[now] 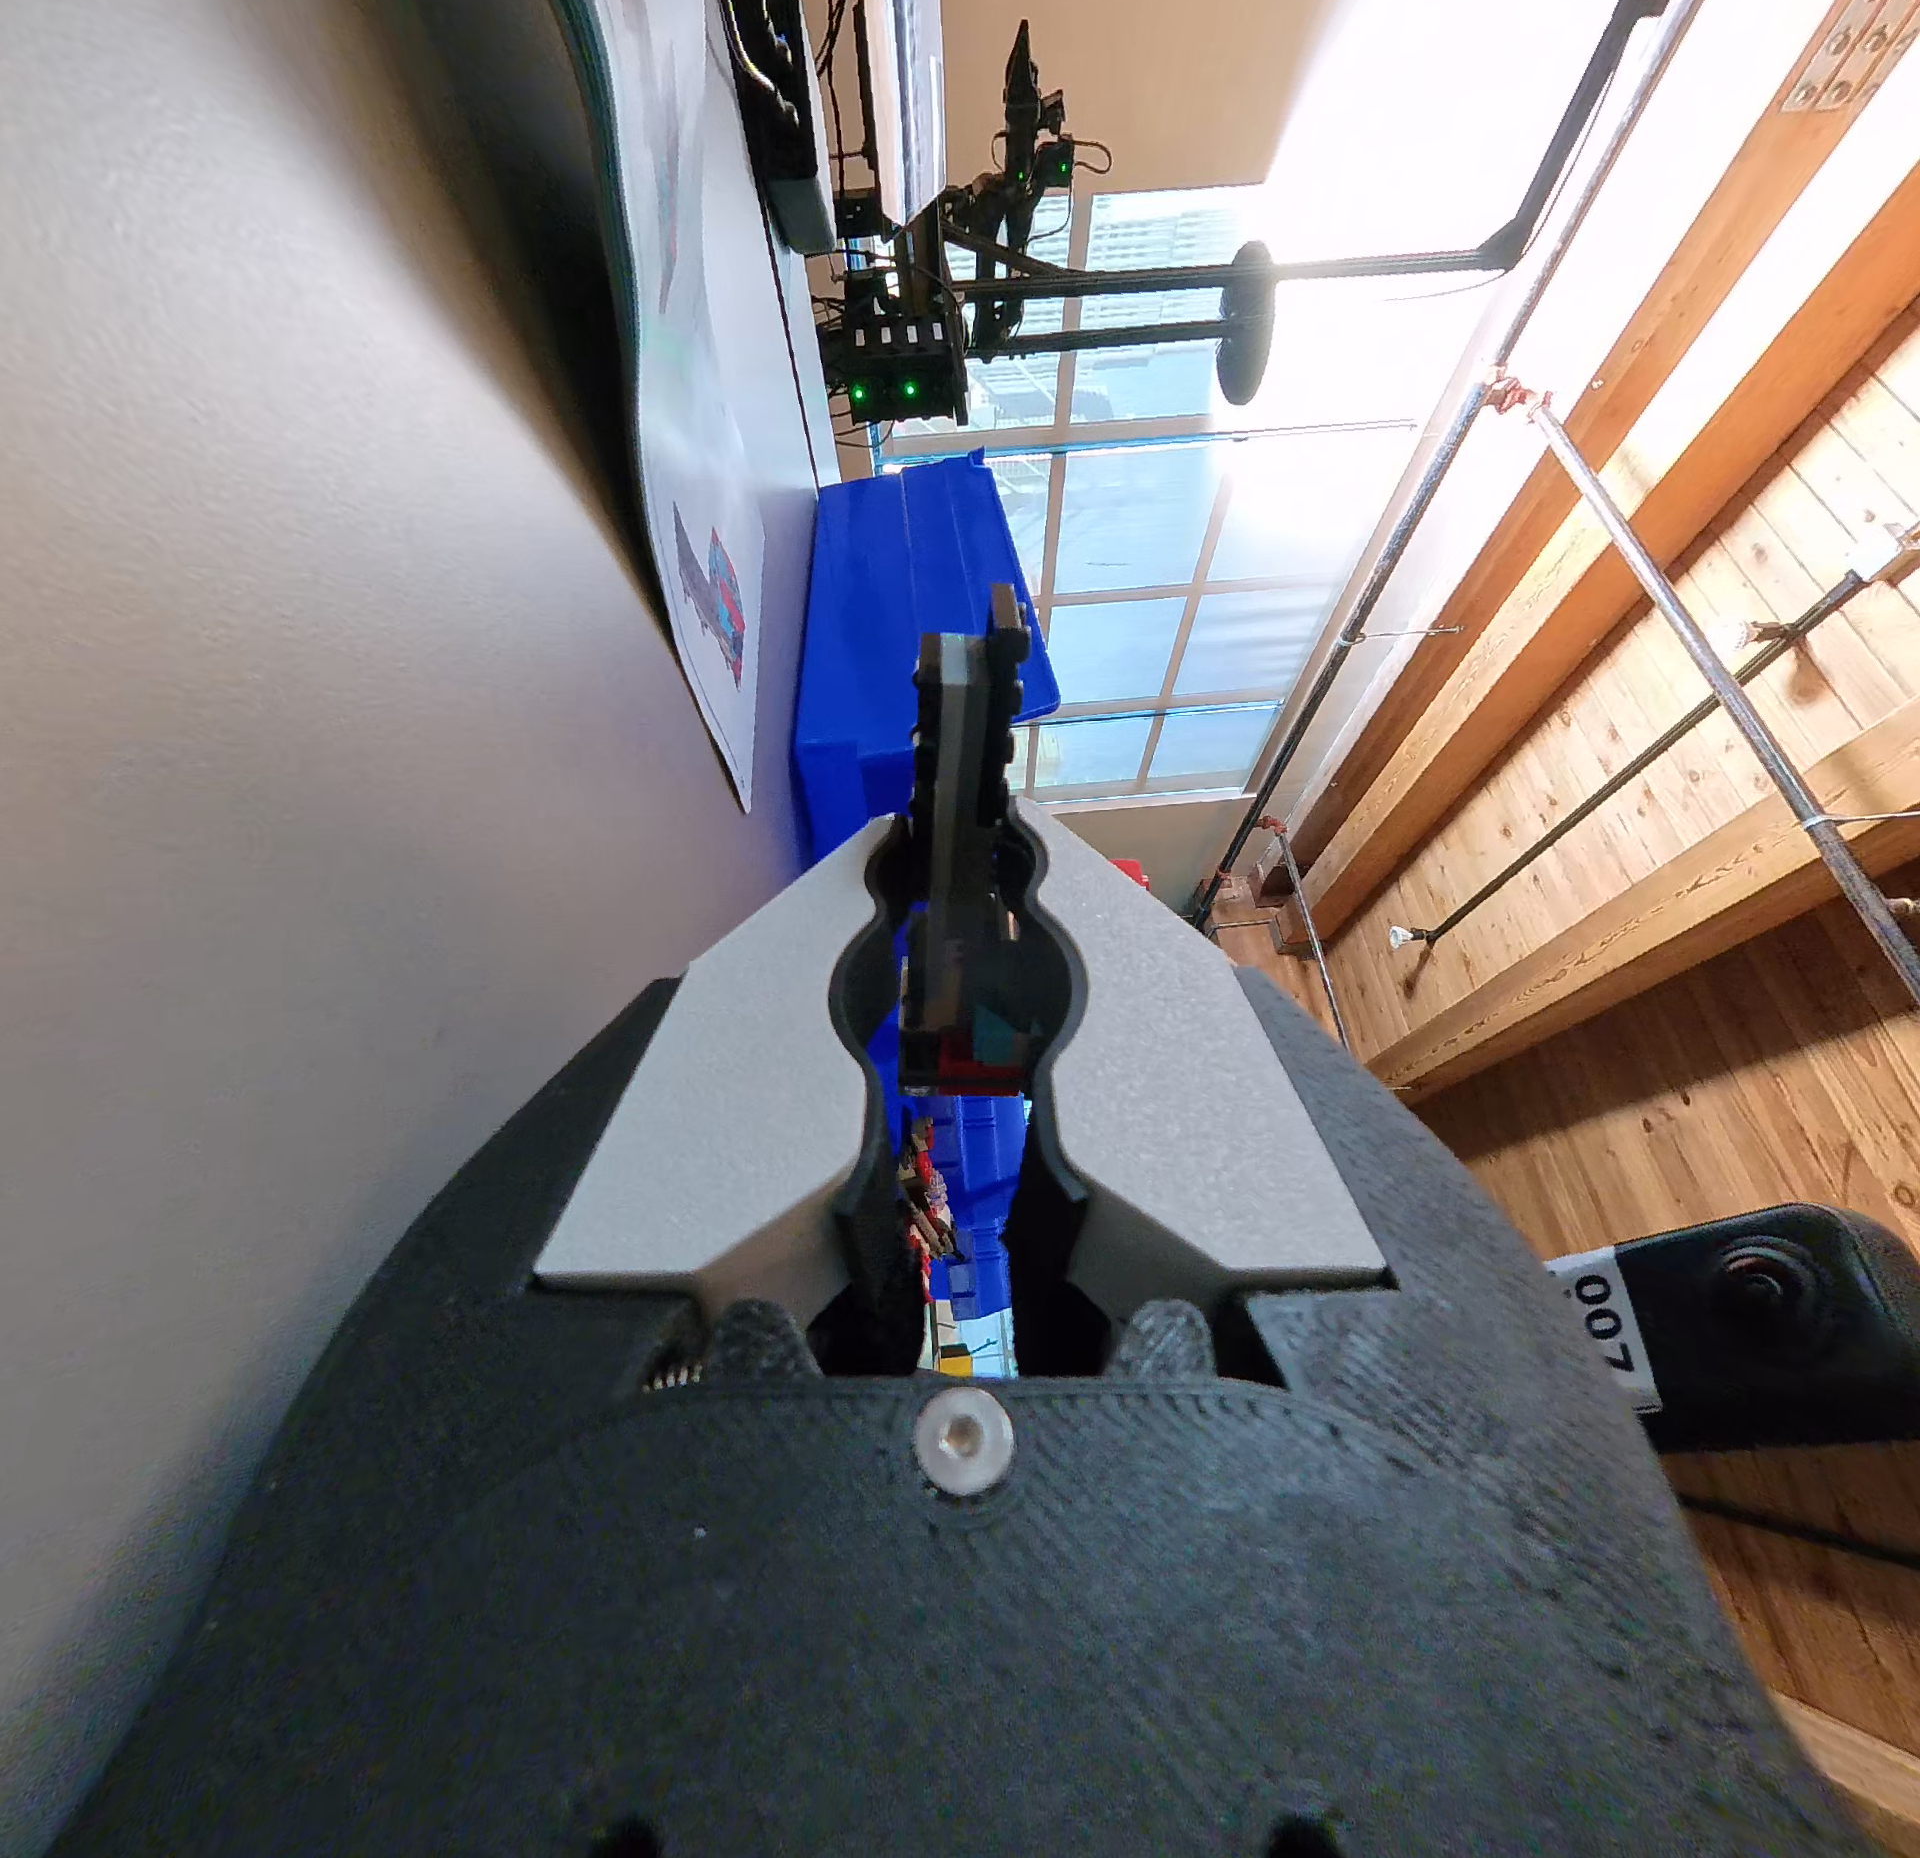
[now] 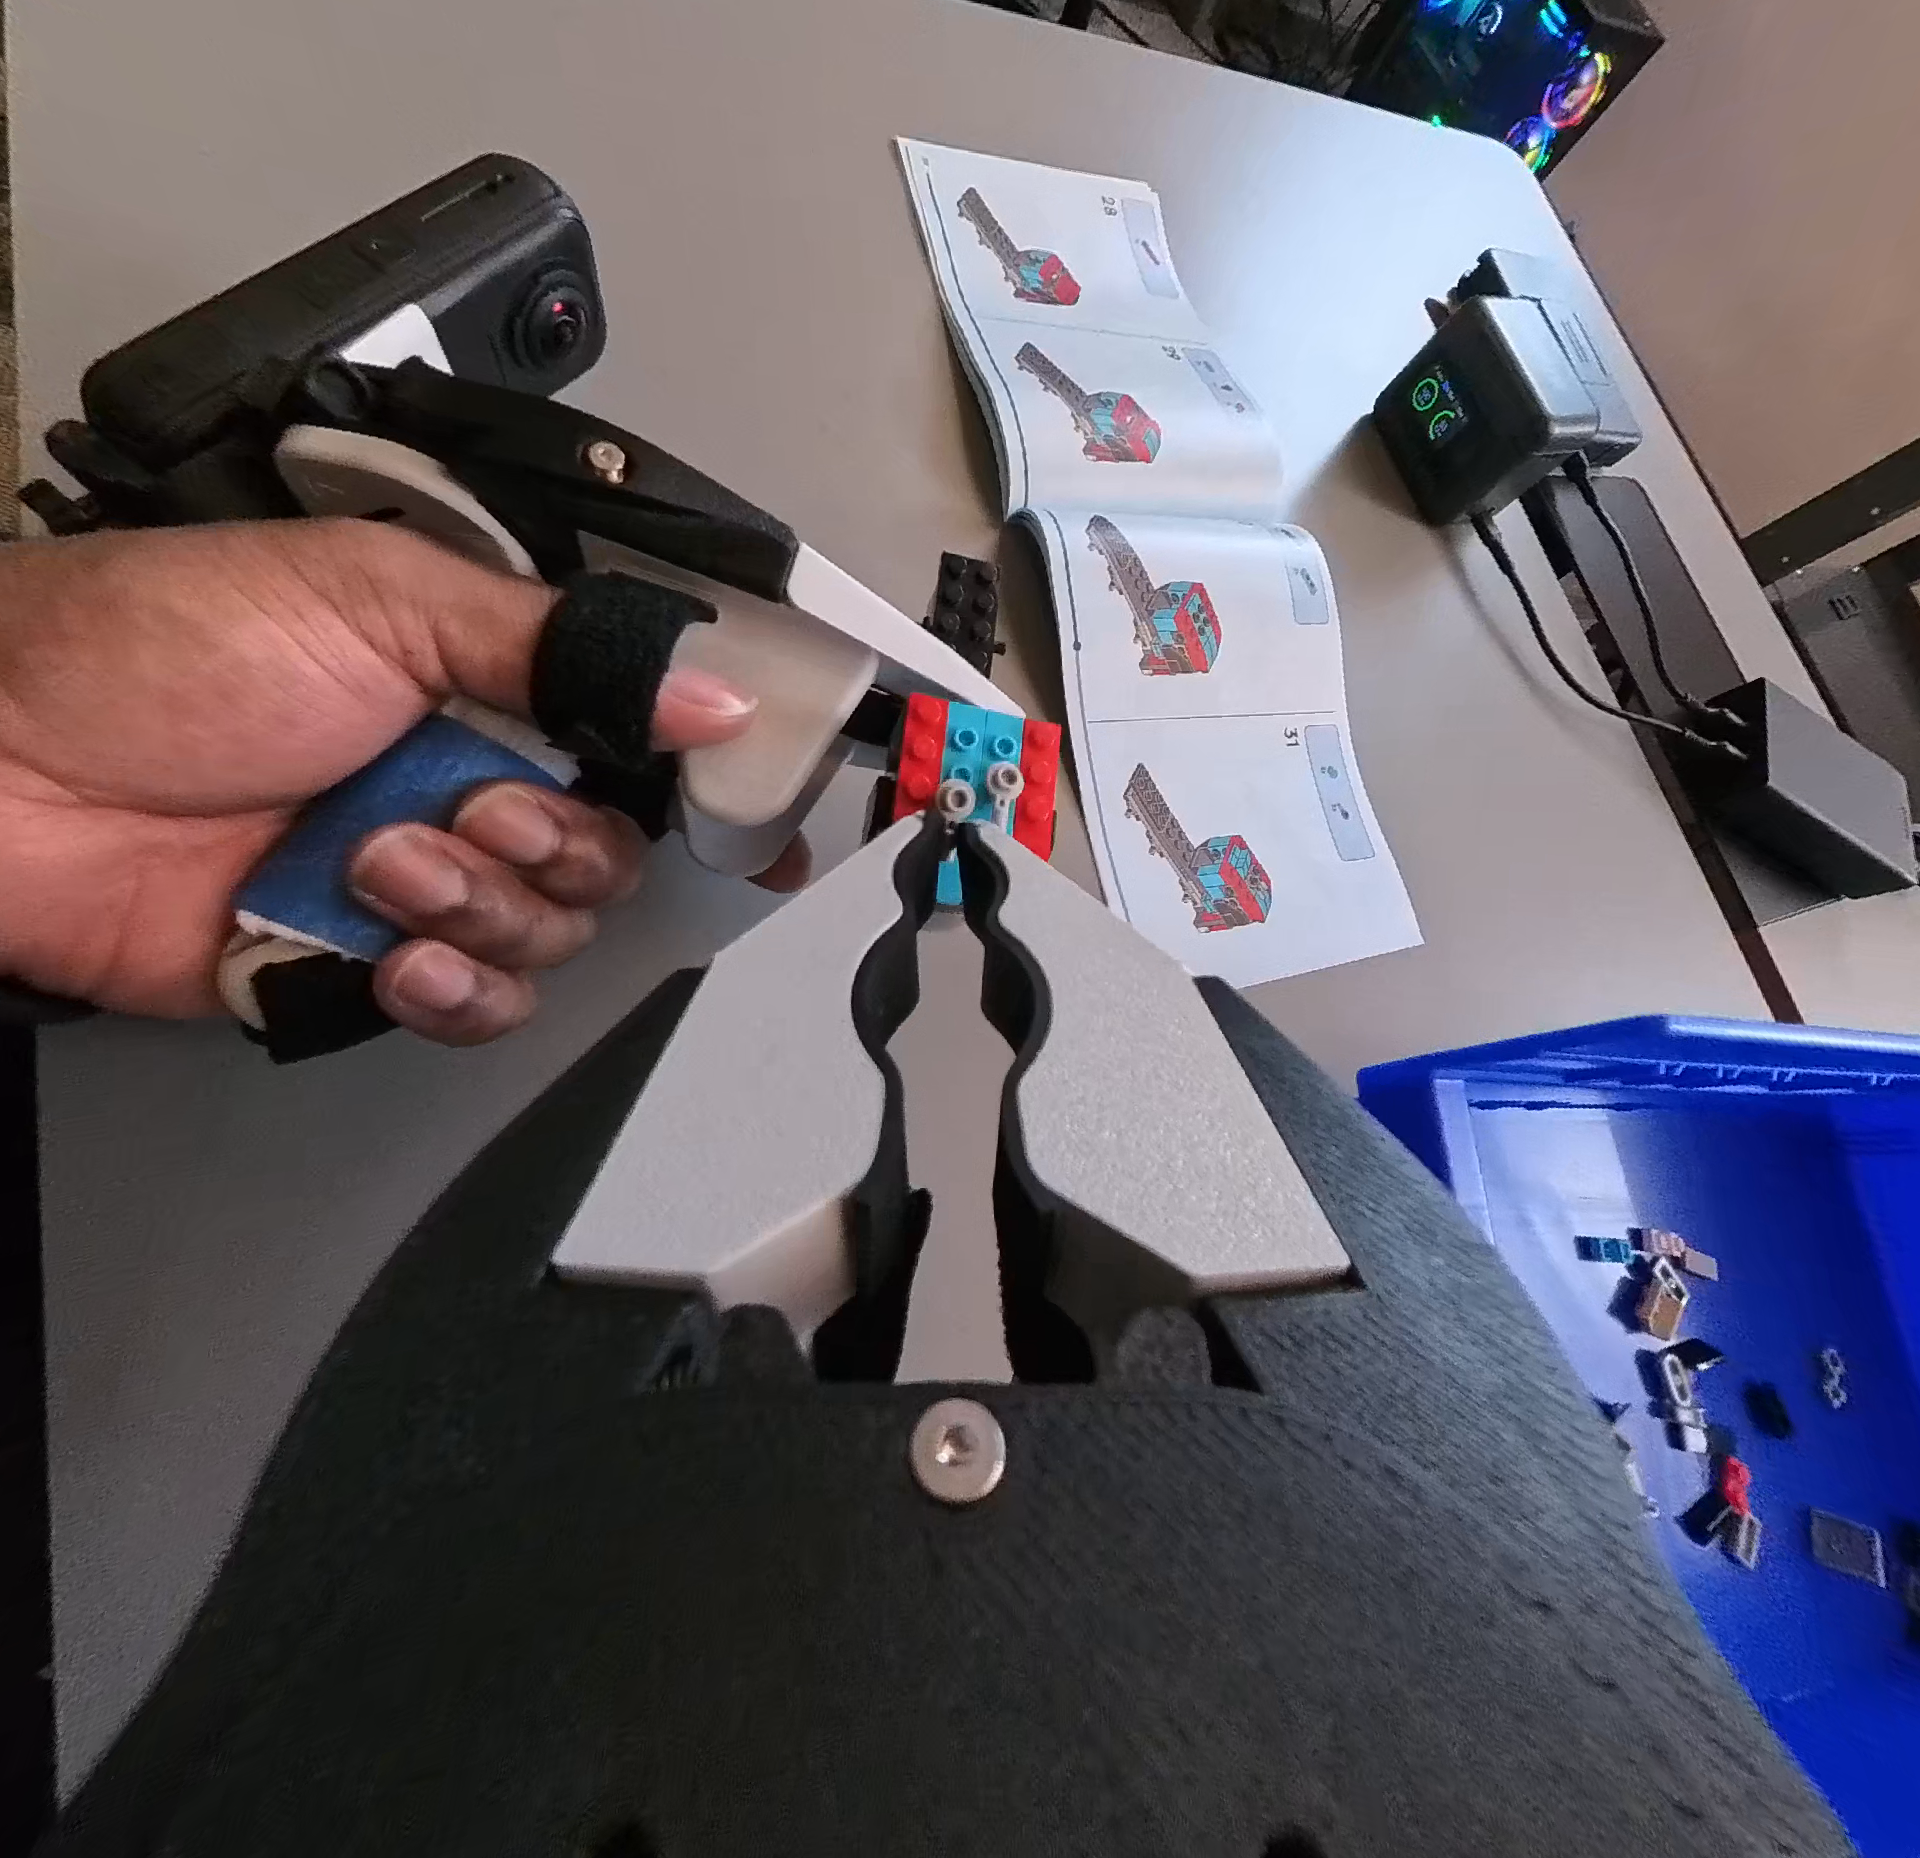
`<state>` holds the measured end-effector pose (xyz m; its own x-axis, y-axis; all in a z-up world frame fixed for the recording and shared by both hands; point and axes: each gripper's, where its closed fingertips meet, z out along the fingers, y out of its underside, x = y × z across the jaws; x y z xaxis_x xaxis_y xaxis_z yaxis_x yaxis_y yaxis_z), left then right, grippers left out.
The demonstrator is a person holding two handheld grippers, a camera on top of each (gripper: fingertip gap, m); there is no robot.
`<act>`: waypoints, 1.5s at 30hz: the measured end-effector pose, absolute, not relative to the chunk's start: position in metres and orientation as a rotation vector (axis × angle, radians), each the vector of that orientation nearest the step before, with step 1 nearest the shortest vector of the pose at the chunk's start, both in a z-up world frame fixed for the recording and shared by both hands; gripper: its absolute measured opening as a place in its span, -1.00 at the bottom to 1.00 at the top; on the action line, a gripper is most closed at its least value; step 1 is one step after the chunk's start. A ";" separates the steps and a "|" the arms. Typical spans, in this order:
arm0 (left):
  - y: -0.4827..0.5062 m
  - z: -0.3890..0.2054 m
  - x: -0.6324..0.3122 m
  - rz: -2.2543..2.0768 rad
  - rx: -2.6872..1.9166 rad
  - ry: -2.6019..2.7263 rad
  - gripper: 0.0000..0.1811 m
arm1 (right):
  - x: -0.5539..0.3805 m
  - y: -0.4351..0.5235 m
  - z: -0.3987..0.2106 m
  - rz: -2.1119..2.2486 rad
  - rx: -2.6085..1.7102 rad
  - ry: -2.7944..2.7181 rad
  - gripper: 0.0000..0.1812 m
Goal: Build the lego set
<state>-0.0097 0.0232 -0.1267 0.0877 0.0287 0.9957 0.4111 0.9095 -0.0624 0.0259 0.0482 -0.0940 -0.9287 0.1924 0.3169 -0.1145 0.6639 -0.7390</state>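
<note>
Left wrist view: left gripper (image 1: 961, 832) jaws were clamped narrow on the lego model (image 1: 961, 873), its dark ladder-like part sticking out past the tips, blue bin (image 1: 883, 603) behind it. Right wrist view: right gripper (image 2: 948, 829) tips pinched a small grey piece (image 2: 954, 798) against the model's red-and-teal top (image 2: 977, 769). A hand (image 2: 260, 759) gripped the left gripper's handle beside the model. An open instruction booklet (image 2: 1195, 582) lay just beyond the model; its writing is skipped.

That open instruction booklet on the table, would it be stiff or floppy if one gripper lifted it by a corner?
Probably floppy: the instruction booklet is thin paper, and its pages already arch at the fold. It likely weighs little. On the smooth table it might slide rather than lift cleanly.
</note>
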 end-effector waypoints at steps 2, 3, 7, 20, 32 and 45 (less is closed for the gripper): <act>0.023 -0.127 -0.010 -0.295 -0.367 -1.464 -0.83 | 0.025 0.047 -0.093 1.145 -0.059 -2.510 -0.97; 0.023 -0.127 -0.010 -0.295 -0.367 -1.464 -0.83 | 0.024 0.047 -0.091 1.146 -0.057 -2.507 -0.97; 0.023 -0.127 -0.010 -0.294 -0.369 -1.465 -0.83 | 0.023 0.044 -0.088 1.128 -0.033 -2.502 -0.97; 0.024 -0.127 -0.009 -0.297 -0.370 -1.463 -0.83 | 0.024 0.043 -0.091 1.067 0.014 -2.504 -0.95; 0.023 -0.126 -0.009 -0.299 -0.364 -1.462 -0.83 | 0.023 0.042 -0.087 1.111 -0.015 -2.498 -0.92; 0.025 -0.120 -0.008 -0.317 -0.373 -1.417 -0.83 | 0.019 0.043 -0.083 1.494 -0.560 -2.831 -0.53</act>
